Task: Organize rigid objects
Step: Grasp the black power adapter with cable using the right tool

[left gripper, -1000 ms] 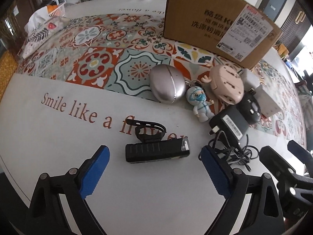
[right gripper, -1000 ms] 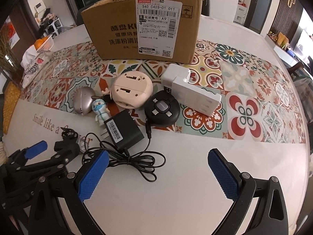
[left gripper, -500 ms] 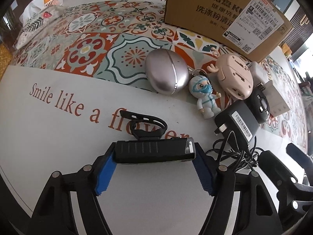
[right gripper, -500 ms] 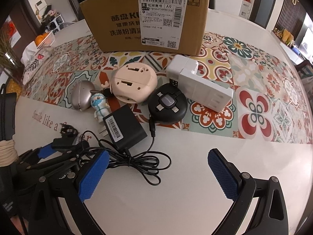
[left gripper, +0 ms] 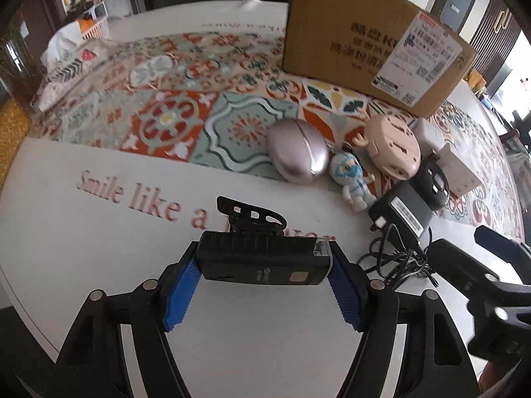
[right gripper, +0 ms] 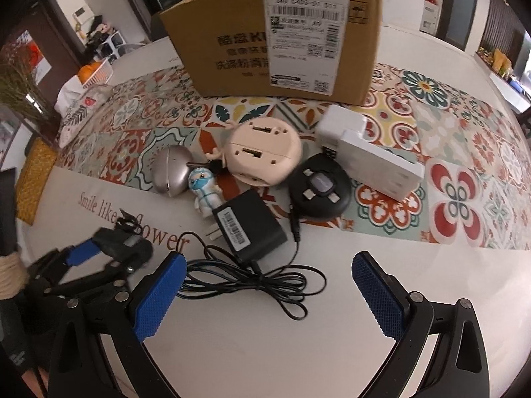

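Observation:
My left gripper (left gripper: pixel 264 273) is shut on a black bike light (left gripper: pixel 262 258) with a strap mount and holds it just above the white table; it also shows at the left of the right wrist view (right gripper: pixel 122 248). My right gripper (right gripper: pixel 265 292) is open and empty over the coiled black cable (right gripper: pixel 259 278) of a black power adapter (right gripper: pixel 249 225). Behind lie a silver egg-shaped case (right gripper: pixel 171 174), a small astronaut figure (right gripper: pixel 205 192), a beige round device (right gripper: pixel 264 154), a black round charger (right gripper: pixel 318 187) and a white charger block (right gripper: pixel 368 152).
A large cardboard box (right gripper: pixel 282 36) stands behind the objects on a patterned runner (left gripper: pixel 166 116). A folded cloth and a white basket (left gripper: pixel 93 30) lie at the far left. The table's front edge (left gripper: pixel 20 298) is close on the left.
My left gripper closed on the bike light and lifted it slightly. The right gripper stayed open and edged forward over the cable.

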A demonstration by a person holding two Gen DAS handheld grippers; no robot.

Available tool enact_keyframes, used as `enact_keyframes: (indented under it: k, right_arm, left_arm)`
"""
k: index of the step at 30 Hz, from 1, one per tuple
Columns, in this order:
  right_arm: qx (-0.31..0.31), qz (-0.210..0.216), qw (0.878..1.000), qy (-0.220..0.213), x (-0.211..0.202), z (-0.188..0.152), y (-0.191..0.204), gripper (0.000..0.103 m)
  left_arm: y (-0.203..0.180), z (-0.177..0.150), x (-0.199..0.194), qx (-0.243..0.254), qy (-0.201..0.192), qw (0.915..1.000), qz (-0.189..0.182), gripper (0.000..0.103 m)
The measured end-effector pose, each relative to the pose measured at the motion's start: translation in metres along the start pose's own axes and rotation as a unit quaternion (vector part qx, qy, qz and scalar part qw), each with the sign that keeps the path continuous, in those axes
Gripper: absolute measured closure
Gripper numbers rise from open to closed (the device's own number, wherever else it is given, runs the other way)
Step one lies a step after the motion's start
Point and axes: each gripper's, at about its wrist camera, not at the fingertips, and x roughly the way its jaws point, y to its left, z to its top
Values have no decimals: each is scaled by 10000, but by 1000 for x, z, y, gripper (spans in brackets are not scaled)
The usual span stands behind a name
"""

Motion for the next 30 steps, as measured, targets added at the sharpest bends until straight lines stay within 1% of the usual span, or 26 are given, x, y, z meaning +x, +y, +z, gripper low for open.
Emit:
enact_keyframes:
  k: [3,5,10,17,19,21,24,30]
  right_arm:
    - [35,-32,10000,38,6,2,0,10]
    - [76,-52,9999,47,8,4,-2,11]
    - [160,35,9998,152,22,8,-3,19]
    - [266,136,9988,396,44,11,-2,30]
    - [284,147,9985,437,48,10,-1,36]
    - [273,165,9985,439,49,9,1,39]
    - [246,205,9986,410,49,8,4,48]
    - [284,229,9987,370,39,2,6,52]
  left_arm:
    - [1,4,-2,63,-90,9999,46,31]
    - [2,7,0,105,-102,9999,17,31]
    - [3,8,6,135,5,9999,-103,31]
    - [8,12,10,210,55,9997,-94,31]
    - [9,13,11,237,79,9996,-95,31]
    - [10,13,12,267,113,9995,-98,31]
    - [11,13,11,339,109,9993,-103,31]
    - [8,13,-3,572,-69,9983,-103,31]
